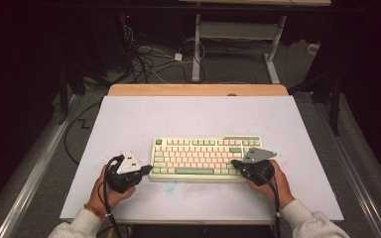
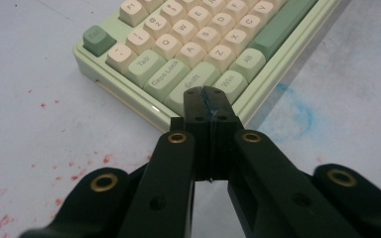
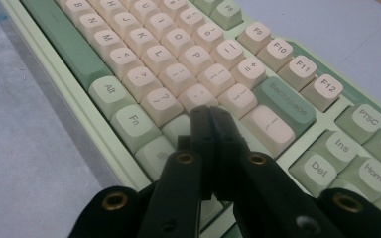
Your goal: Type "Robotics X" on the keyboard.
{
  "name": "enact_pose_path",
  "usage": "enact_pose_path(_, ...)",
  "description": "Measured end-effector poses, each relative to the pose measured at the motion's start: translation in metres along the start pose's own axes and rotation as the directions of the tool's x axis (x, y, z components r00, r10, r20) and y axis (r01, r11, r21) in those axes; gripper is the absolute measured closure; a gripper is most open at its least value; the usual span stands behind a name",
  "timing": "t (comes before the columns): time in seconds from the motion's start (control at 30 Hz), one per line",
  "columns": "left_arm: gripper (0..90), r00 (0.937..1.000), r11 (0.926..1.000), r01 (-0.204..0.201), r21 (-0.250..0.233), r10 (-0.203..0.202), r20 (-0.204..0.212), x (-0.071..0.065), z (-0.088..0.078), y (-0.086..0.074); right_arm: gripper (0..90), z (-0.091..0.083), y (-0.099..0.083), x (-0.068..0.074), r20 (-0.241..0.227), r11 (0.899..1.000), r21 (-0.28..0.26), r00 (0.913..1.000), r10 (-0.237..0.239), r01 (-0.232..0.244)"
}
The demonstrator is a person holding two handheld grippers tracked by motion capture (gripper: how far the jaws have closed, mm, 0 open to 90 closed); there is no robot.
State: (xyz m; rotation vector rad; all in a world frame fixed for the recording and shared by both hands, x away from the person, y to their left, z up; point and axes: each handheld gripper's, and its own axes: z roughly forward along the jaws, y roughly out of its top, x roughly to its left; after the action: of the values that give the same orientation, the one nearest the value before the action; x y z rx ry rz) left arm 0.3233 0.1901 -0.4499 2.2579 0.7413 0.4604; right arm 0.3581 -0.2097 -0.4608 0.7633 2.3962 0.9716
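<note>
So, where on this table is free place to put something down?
The widest bare patch lies between the keyboard and the wooden far edge of the table. Bare strips also run along its left and right sides. It is crowded near the keyboard's ends, where the left gripper and right gripper sit.

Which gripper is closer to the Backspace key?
Right. The right gripper sits over the keyboard's right-hand keys, just short of the Backspace key. The left gripper is at the opposite end, by Shift.

A pale table [image 1: 129,124] (speckled red and smudged blue near the front) carries a green-and-cream keyboard [image 1: 206,158].
</note>
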Motion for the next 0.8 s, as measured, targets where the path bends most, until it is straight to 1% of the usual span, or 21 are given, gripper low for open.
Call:
enact_pose_path(0.03,88.1,0.9999,0.9999,-0.007,0.007,0.007,0.01,0.0,0.001,0.003,90.0,0.0,0.0,0.0,0.0,1.0,0.0,1.0,-0.001,0.001)
enact_pose_path(0.1,88.1,0.9998,0.9999,-0.012,0.009,0.012,0.013,-0.001,0.004,0.009,90.0,0.0,0.0,0.0,0.003,1.0,0.001,1.0,-0.001,0.001)
enact_pose_path(0.13,88.1,0.9998,0.9999,-0.012,0.009,0.012,0.013,-0.001,0.004,0.009,90.0,0.0,0.0,0.001,0.005,1.0,0.0,1.0,-0.002,0.002)
enact_pose_path(0.17,88.1,0.9994,0.9994,-0.028,0.022,0.028,0.021,-0.002,0.007,0.015,90.0,0.0,0.0,0.001,0.007,1.0,0.0,1.0,-0.002,0.002)
enact_pose_path(0.3,88.1,0.9981,0.9977,-0.051,0.045,0.05,0.037,-0.003,0.018,0.023,90.0,0.0,0.0,0.001,0.008,1.0,0.001,1.0,-0.004,0.004)
enact_pose_path(0.37,88.1,0.9978,0.9974,-0.054,0.047,0.053,0.041,-0.003,0.021,0.026,90.0,0.0,0.0,0.002,0.01,1.0,0.0,0.9999,-0.006,0.006)
enact_pose_path(0.4,88.1,0.9973,0.9971,-0.058,0.05,0.056,0.047,-0.001,0.025,0.032,90.0,0.0,0.0,0.002,0.01,1.0,0.0,0.9999,-0.007,0.007)
enact_pose_path(0.47,88.1,0.9974,0.997,-0.057,0.052,0.054,0.048,0.0,0.03,0.039,90.0,0.0,0.0,0.002,0.01,1.0,0.0,0.9999,-0.007,0.007)
enact_pose_path(0.6,88.1,0.9961,0.9948,-0.074,0.071,0.07,0.054,0.001,0.038,0.05,90.0,0.0,0.0,0.002,0.012,1.0,-0.001,0.9999,-0.009,0.009)
enact_pose_path(0.67,88.1,0.9959,0.9942,-0.075,0.077,0.071,0.057,0.001,0.042,0.054,90.0,0.0,0.0,0.002,0.013,1.0,-0.002,0.9999,-0.009,0.009)
enact_pose_path(0.73,88.1,0.9951,0.9932,-0.077,0.086,0.072,0.068,0.001,0.045,0.058,90.0,0.0,0.0,0.002,0.013,1.0,-0.002,0.9999,-0.007,0.007)
enact_pose_path(0.8,88.1,0.9951,0.9927,-0.08,0.09,0.074,0.065,0.001,0.046,0.059,90.0,0.0,0.0,0.002,0.013,1.0,-0.003,0.9999,-0.008,0.008)
